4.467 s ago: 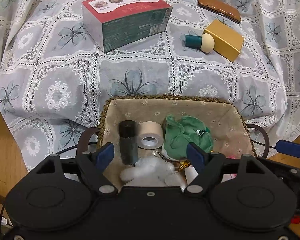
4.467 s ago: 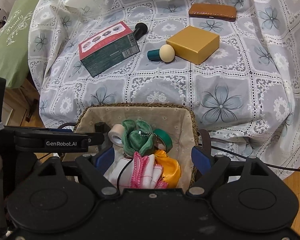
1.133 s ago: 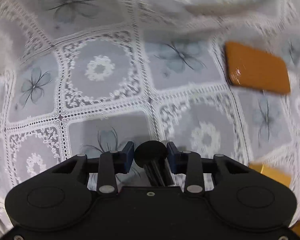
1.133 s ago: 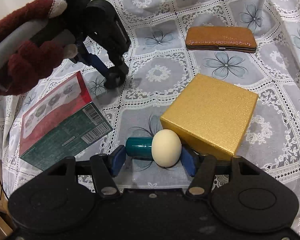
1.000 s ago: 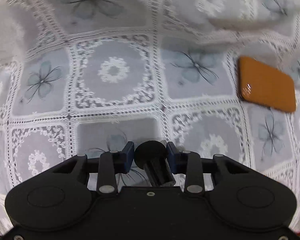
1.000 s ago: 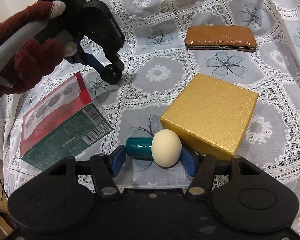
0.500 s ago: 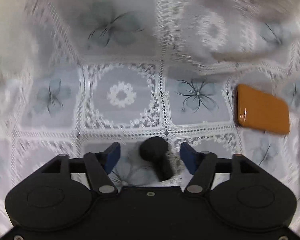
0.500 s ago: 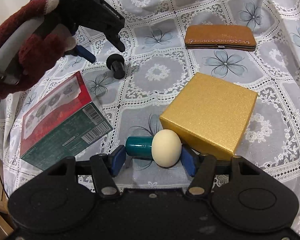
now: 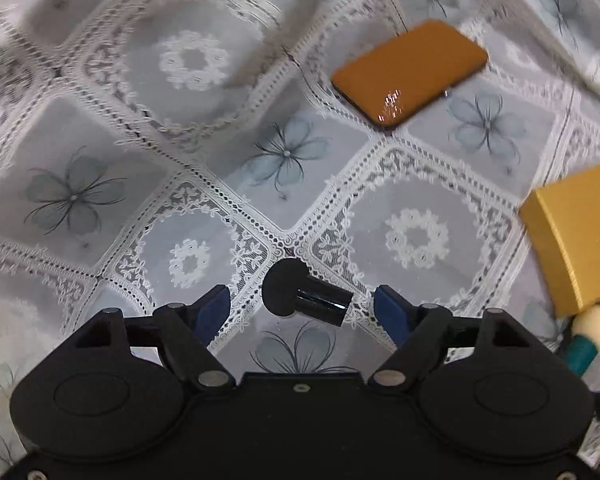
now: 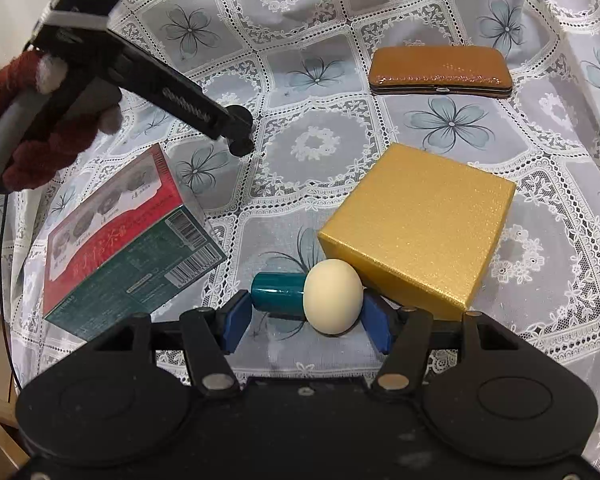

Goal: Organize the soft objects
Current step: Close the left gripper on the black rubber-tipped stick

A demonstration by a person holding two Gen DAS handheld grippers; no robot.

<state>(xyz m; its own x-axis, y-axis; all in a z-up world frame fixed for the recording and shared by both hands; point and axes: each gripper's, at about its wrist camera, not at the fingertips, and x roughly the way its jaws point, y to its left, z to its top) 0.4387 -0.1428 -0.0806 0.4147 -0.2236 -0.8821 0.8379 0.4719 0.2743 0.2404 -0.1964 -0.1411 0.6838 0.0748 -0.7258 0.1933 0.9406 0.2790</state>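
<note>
**Black cylinder let go on the cloth**

The left gripper [image 9: 302,306] held the black cylinder [image 9: 306,300] a second ago; now its jaws are opening and the cylinder lies free on the lace cloth [image 9: 188,152], low in the frame's centre, touching neither pad. That hard item looks sorted out. In the right view a gloved hand [image 10: 40,136] at upper left angles this gripper steeply down. The right gripper [image 10: 306,316], partly open, has stayed clamped on the cream-headed sponge [image 10: 308,294] beside the gold box [image 10: 420,228], bottom centre
</note>
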